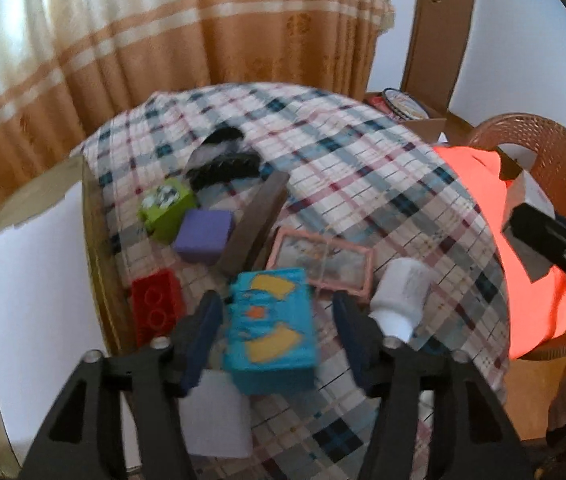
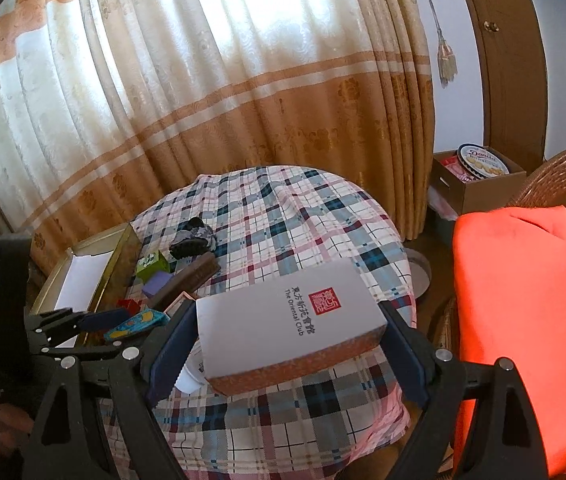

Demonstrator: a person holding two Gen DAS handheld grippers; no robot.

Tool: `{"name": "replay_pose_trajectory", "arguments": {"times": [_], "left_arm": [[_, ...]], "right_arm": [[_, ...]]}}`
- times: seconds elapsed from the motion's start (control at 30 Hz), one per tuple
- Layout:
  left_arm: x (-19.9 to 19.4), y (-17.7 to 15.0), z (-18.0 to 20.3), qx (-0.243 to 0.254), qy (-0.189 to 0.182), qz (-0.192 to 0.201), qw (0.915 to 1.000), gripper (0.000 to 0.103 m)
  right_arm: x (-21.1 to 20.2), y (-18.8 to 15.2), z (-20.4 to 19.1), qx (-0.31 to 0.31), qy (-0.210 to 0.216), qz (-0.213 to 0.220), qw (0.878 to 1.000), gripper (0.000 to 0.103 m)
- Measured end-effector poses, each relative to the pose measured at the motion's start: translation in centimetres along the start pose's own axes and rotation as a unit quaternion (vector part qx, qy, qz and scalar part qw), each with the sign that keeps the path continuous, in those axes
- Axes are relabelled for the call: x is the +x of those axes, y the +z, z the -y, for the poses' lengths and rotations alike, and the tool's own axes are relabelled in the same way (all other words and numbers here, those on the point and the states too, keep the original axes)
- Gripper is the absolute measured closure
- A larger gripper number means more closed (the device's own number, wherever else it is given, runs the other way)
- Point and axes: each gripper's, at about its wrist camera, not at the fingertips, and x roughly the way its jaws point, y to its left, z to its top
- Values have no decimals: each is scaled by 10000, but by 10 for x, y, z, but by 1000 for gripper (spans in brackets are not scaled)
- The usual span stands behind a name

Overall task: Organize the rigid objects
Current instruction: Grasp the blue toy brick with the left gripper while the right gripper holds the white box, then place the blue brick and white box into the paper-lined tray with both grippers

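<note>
Two-handed sorting of rigid items on a tabletop (image 2: 283,216) covered in plaid cloth. The right tongs (image 2: 287,344), low centre of the right wrist view, are closed on a white box (image 2: 287,316) printed "The Oriental Club", one finger on each short end, so the box rides level and clear of the cloth; it is probably bound for the open gold-edged tray (image 2: 83,276) at mid left. The left tongs (image 1: 275,320), low centre of the left wrist view, stand spread around a blue box (image 1: 271,328) with yellow patches; contact cannot be judged through the blur. Beyond it lie a red brick (image 1: 155,304), purple block (image 1: 203,236), green cube (image 1: 167,208), brown bar (image 1: 255,224), pink frame (image 1: 323,264) and white bottle (image 1: 399,292), loosely clustered. Both tongs point forward and downward over the near edge.
</note>
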Motion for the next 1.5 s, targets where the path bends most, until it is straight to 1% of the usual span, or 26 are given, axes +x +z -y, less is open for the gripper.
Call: {"name": "replay_pose_trajectory", "arguments": {"times": [0.03,0.1,0.17,0.27,0.33,0.37,0.4,0.43,0.53,0.6,0.67,0.73,0.8,0.83,0.9,0.97,1.07,1.1,1.13,1.2,1.3,1.4,1.5], "left_arm": [[3,-1,-3,-53,21,-80,10000,39],[12,-4,-3,-95,-9,-239,9997,41],[15,-4,2,1,182,-241,9995,41],[17,-4,4,-28,247,-192,9995,42],[13,-4,0,-192,186,-91,9996,45],[9,-3,-3,-282,95,39,9995,58],[5,-1,-4,-311,-39,123,9994,59],[3,0,-5,-328,-68,168,9993,59],[1,-1,-5,-240,95,241,9994,60],[-3,-3,-9,-322,13,334,9989,60],[-13,-5,-14,-426,-93,530,9976,60],[-32,-6,-21,-507,-102,849,9950,60],[-53,-8,-34,-686,-38,1191,9905,60],[-61,-11,-42,-775,52,1311,9883,60],[-76,-16,-61,-1005,375,1512,9827,60],[-86,-24,-83,-1271,725,1661,9752,60],[-90,-38,-120,-1775,1041,1681,9641,60],[-90,-42,-127,-1868,1114,1672,9616,60],[-90,-48,-138,-2006,1268,1663,9571,60],[-87,-54,-151,-2175,1434,1643,9514,60],[-81,-63,-163,-2362,1593,1614,9449,60],[-76,-70,-170,-2461,1784,1644,9384,60],[-73,-77,-180,-2709,1834,1599,9314,60]], "right_arm": [[1,0,0,6,18,-5,10000,14],[4,-2,-2,16,61,-34,10000,14],[6,-4,-2,33,82,-71,9999,14],[7,-5,0,49,80,-105,9999,14],[6,-5,1,57,55,-91,9999,14],[6,-5,1,54,37,-85,9999,14],[6,-4,1,48,19,-85,10000,14],[6,-4,0,36,-6,-85,10000,14],[4,-3,-2,28,-53,-74,10000,14],[3,-2,-4,25,-83,-54,9999,14],[1,-1,-7,6,-120,-25,9999,14],[-2,1,-12,-40,-129,21,9999,14],[-3,3,-19,-109,-108,71,9999,14],[-3,4,-24,-144,-77,89,9998,14],[-3,7,-38,-237,39,136,9996,14],[1,9,-56,-369,204,178,9990,14],[10,9,-95,-684,509,261,9960,14],[13,8,-107,-765,622,296,9947,14],[16,7,-125,-899,785,352,9922,14],[22,4,-150,-1094,975,405,9884,14],[36,-5,-190,-1412,1223,484,9812,14],[52,-13,-218,-1629,1389,469,9757,14],[63,-18,-237,-1838,1476,437,9708,14]]}}
